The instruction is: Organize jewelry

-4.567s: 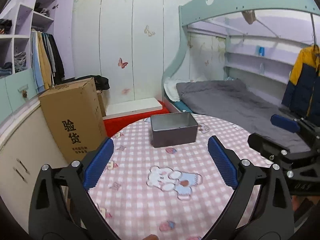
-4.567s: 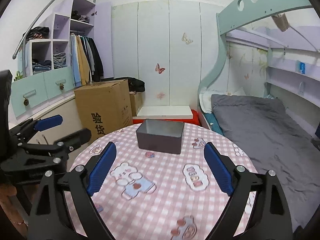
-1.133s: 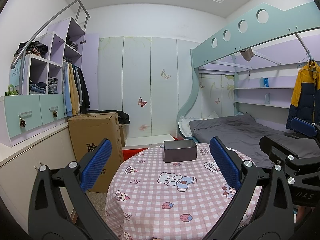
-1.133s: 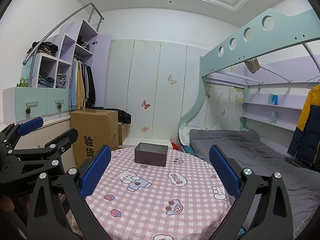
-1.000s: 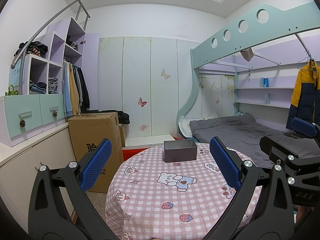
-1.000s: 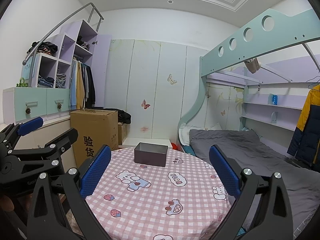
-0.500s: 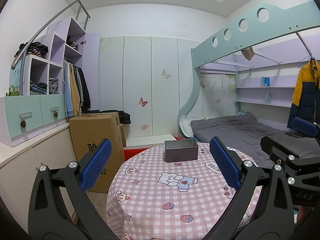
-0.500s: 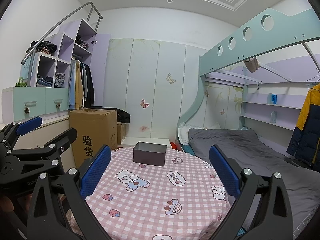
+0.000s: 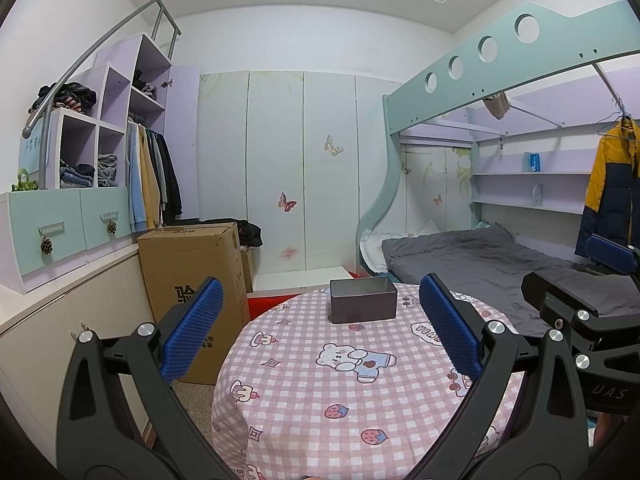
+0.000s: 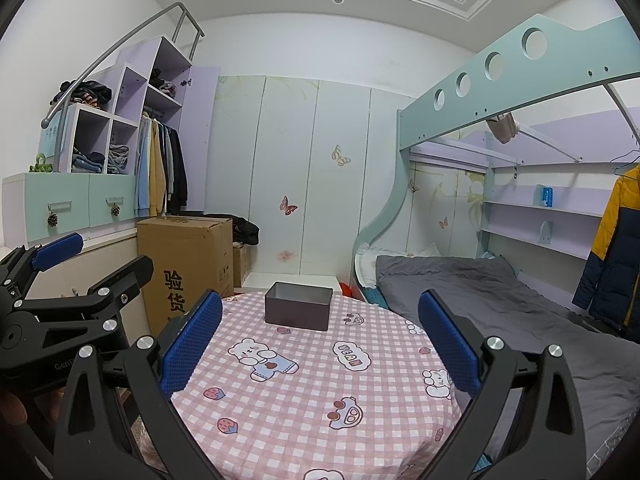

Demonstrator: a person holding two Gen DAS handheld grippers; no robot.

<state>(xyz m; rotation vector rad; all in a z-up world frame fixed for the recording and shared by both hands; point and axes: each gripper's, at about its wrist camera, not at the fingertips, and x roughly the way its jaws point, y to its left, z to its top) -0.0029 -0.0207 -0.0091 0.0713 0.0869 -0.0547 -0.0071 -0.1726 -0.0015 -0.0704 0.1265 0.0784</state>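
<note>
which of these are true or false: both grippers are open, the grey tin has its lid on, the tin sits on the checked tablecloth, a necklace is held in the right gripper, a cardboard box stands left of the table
1. Both grippers are open. True: the left gripper and the right gripper both have their jaws spread wide.
2. The grey tin has its lid on. False: its top is open.
3. The tin sits on the checked tablecloth. True.
4. A necklace is held in the right gripper. False: nothing is between its jaws, and no jewelry shows in either view.
5. A cardboard box stands left of the table. True: it is on the floor.
</note>
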